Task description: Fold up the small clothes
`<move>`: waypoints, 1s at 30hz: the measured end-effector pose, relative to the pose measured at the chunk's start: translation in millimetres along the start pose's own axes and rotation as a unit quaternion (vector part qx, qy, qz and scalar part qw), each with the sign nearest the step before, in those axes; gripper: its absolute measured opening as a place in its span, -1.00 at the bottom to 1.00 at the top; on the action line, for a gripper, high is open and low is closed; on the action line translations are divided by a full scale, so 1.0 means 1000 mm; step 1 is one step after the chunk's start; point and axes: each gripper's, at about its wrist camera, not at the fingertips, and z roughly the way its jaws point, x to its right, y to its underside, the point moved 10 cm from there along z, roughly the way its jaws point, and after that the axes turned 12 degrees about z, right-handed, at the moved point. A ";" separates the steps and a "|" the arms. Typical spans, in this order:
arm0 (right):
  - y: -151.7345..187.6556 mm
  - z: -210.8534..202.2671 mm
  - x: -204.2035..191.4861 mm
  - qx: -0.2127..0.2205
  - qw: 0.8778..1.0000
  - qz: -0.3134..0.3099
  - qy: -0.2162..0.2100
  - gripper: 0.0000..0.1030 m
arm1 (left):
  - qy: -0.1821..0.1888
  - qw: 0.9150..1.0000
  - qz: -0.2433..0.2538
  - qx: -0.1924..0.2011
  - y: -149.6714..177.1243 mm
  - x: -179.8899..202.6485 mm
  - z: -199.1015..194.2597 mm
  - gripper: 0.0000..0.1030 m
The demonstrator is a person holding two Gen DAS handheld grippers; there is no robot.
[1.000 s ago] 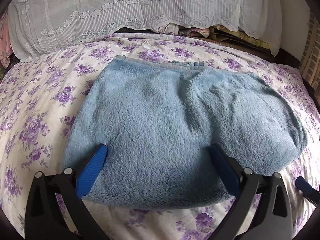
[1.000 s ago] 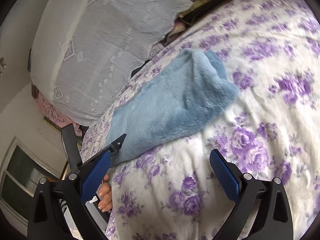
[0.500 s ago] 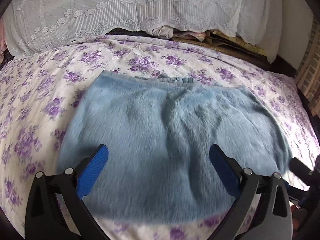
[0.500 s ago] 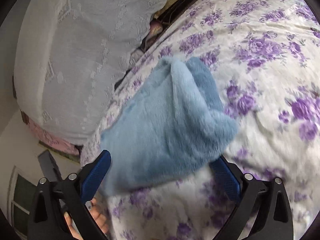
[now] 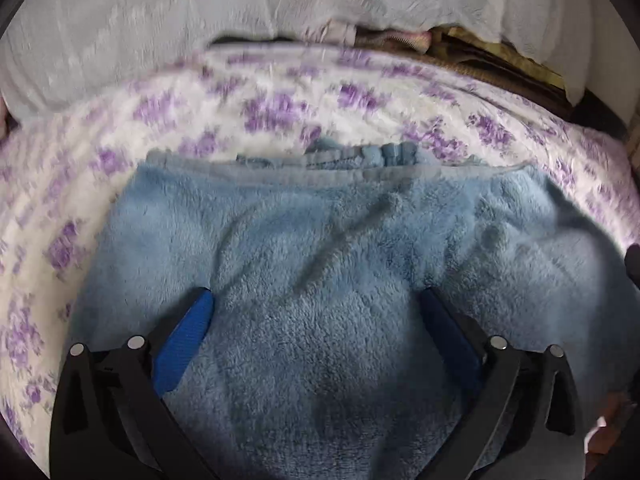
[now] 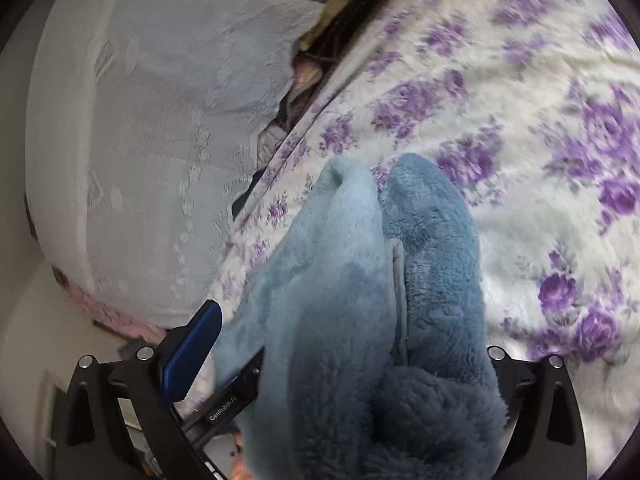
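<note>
A light blue fleece garment [image 5: 320,280] lies folded on the flowered bedsheet [image 5: 280,104], its gathered waistband at the far edge. My left gripper [image 5: 316,320] is open and low over the garment's near part, its fingers wide apart with fleece spread between them. In the right wrist view the garment's end [image 6: 360,300] bulges up between the fingers of my right gripper [image 6: 340,344], which is also open. The fleece hides its right pad; the left pad [image 6: 192,354] shows. The left gripper's body [image 6: 236,396] sits just beyond that pad.
A white lace cover [image 5: 200,20] drapes over bedding at the head of the bed, with stacked fabrics [image 5: 480,52] beside it. Bare flowered sheet [image 6: 520,120] stretches to the right of the garment. The view is motion-blurred.
Both grippers have pushed forward and lower onto the garment. The right gripper swung in from the bare sheet to the garment's end, which now fills the space between its fingers.
</note>
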 end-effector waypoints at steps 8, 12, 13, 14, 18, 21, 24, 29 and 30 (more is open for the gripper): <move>0.000 -0.003 0.007 0.008 1.000 -0.013 0.018 0.76 | 0.009 1.000 -0.008 0.011 0.001 -0.004 -0.006 0.92; 0.003 0.000 0.008 0.004 0.999 -0.021 0.030 0.80 | 0.023 0.999 -0.030 0.012 -0.001 -0.013 -0.020 0.92; 0.005 0.001 0.007 0.001 0.999 -0.026 0.036 0.81 | 0.022 0.999 -0.046 0.012 -0.005 -0.020 -0.022 0.92; 0.007 0.004 0.004 -0.002 0.999 -0.034 0.036 0.91 | 0.019 0.998 -0.054 0.010 -0.008 -0.024 -0.022 0.92; 0.009 0.007 0.002 0.007 0.998 -0.047 0.051 0.93 | -0.009 0.998 -0.025 -0.056 -0.007 -0.025 0.010 0.92; 0.005 0.002 0.001 0.023 0.998 -0.036 0.035 0.91 | -0.049 0.998 0.000 -0.035 -0.007 -0.022 0.014 0.92; -0.003 -0.005 0.006 0.047 0.998 -0.014 0.026 0.69 | -0.051 0.998 -0.006 -0.032 -0.006 -0.023 0.011 0.92; -0.019 -0.013 0.031 0.069 0.996 0.056 0.016 -0.10 | 0.005 0.999 -0.048 -0.016 -0.001 -0.029 -0.015 0.91; -0.021 -0.013 0.033 0.070 0.995 0.068 0.009 -0.14 | 0.013 0.999 -0.052 -0.009 0.001 -0.028 -0.022 0.91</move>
